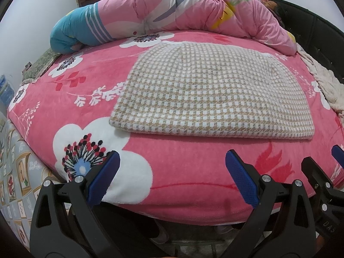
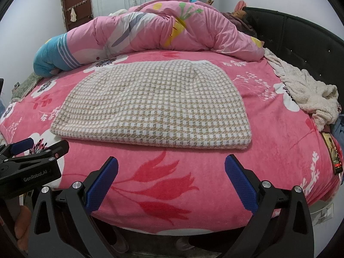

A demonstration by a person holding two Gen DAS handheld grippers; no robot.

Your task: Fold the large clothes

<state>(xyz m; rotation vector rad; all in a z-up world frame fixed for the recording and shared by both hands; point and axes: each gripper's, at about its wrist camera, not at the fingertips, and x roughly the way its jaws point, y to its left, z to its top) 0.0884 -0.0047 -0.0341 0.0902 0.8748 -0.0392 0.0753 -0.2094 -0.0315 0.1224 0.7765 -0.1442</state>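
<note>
Beige-and-white checked garment (image 1: 206, 90), folded flat, lies mid-bed on the pink floral blanket (image 1: 182, 172) (a bunched pink duvet (image 1: 193, 10) behind it). Left gripper (image 1: 172, 176) and right gripper (image 2: 171, 178) hover at the near bed edge, jaws spread wide, holding nothing, apart from the garment.

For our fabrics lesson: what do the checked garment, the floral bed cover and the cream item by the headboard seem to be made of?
Checked garment: probably a woven or knitted wool blend, matte, with a slightly fuzzy beige-and-white check.
Floral bed cover: looks like plush fleece, with a soft short pile and a faint sheen.
Cream item: likely sherpa-type fleece, with a nubbly, curly surface.
</note>
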